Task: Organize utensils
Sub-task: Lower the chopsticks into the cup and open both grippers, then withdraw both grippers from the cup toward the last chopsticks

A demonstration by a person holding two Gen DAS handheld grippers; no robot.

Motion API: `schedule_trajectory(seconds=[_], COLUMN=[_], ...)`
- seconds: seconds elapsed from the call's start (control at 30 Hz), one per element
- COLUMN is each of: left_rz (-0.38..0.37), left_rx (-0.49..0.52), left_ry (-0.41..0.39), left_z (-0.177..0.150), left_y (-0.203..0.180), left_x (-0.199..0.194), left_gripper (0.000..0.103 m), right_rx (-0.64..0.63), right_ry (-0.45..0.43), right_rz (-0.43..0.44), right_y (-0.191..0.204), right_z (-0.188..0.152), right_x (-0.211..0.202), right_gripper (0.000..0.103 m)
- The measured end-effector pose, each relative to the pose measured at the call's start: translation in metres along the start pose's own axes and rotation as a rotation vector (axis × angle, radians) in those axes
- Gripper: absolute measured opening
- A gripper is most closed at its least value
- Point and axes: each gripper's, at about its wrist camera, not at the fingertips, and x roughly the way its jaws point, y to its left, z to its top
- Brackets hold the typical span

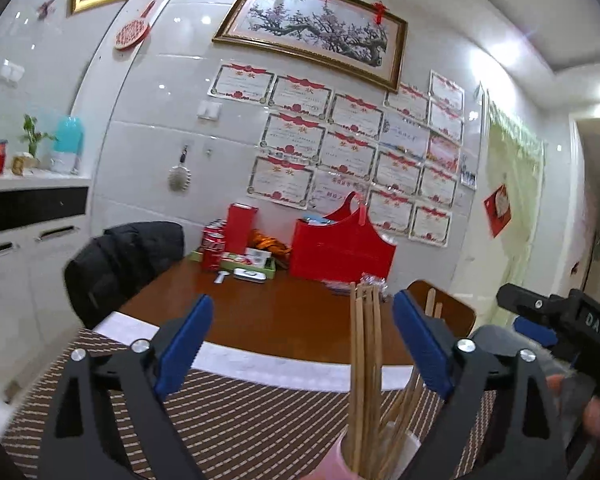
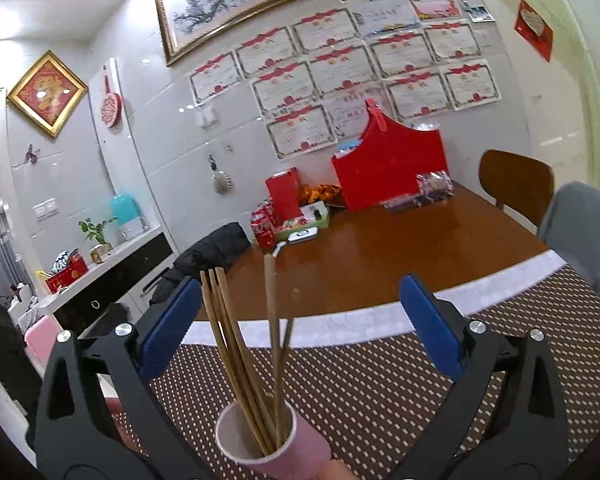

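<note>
- Where the wooden table (image 2: 400, 256) spreads under both cameras, a brown woven mat (image 2: 380, 380) covers its near edge, from 7 to 4 o'clock in the right wrist view.
- Left gripper (image 1: 302, 344): blue jaws wide apart, pressing on nothing; the chopsticks stand between them, nearer the right pad.
- Right gripper (image 2: 300, 328): jaws likewise spread and clamped on nothing, with the cup between them.
- Pink cup (image 2: 276, 446): upright on the mat at 6 o'clock.
- Wooden chopsticks (image 2: 240, 356): standing in the cup, fanned toward 11 and 12 o'clock.
</note>
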Motion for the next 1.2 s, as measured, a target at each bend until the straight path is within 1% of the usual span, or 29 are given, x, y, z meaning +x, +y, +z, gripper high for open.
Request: schedule_trajectory(seconds=[0.1,0.27,0.37,0.53,0.7,0.87,0.93,1.0,1.07,1.13,1.2], left_rz=[0.005,0.022,0.012,-0.018,-0.019,-0.018,-0.017,-0.005,-0.016,-0.032,-0.062], left_rx=[0.028,0.093,0.144,0.216,0.299,0.323,0.345,0.377,0.404,0.430,0.456], left_ry=[0.037,0.144,0.234,0.341,0.452,0.557,0.596,0.651,0.731,0.794,0.839], left_z=[0.006,0.003,-0.010,-0.036,-0.065,-0.087,-0.095,-0.106,-0.123,-0.136,-0.147], left_y=[0.000,-0.002,-0.002,-0.003,-0.005,-0.006,-0.009,-0.013,-0.016,-0.019,-0.022], left_x=[-0.019,-0.039,-0.049,-0.062,-0.069,-0.067,-0.064,-0.056,-0.047,-0.039,-0.031], left_gripper=[0.092,0.092,0.092,0.092,0.092,0.092,0.092,0.092,0.092,0.092,0.092], right_rx=[0.007,0.001,-0.016,-0.018,-0.011,0.007,0.012,0.011,0.007,0.006,0.007], right_ry=[0.021,0.071,0.118,0.192,0.255,0.300,0.321,0.337,0.356,0.381,0.397], right_rz=[-0.016,-0.029,-0.037,-0.054,-0.078,-0.102,-0.104,-0.105,-0.105,-0.106,-0.107], right_y=[0.001,0.005,0.008,0.005,-0.001,-0.008,-0.011,-0.012,-0.013,-0.015,-0.018], right_z=[-0.001,-0.009,-0.019,-0.043,-0.062,-0.077,-0.082,-0.086,-0.093,-0.101,-0.106], right_x=[-0.013,-0.035,-0.047,-0.065,-0.078,-0.086,-0.088,-0.090,-0.093,-0.094,-0.094], right_gripper=[0.097,0.097,0.097,0.097,0.097,0.097,0.097,0.097,0.097,0.097,0.097])
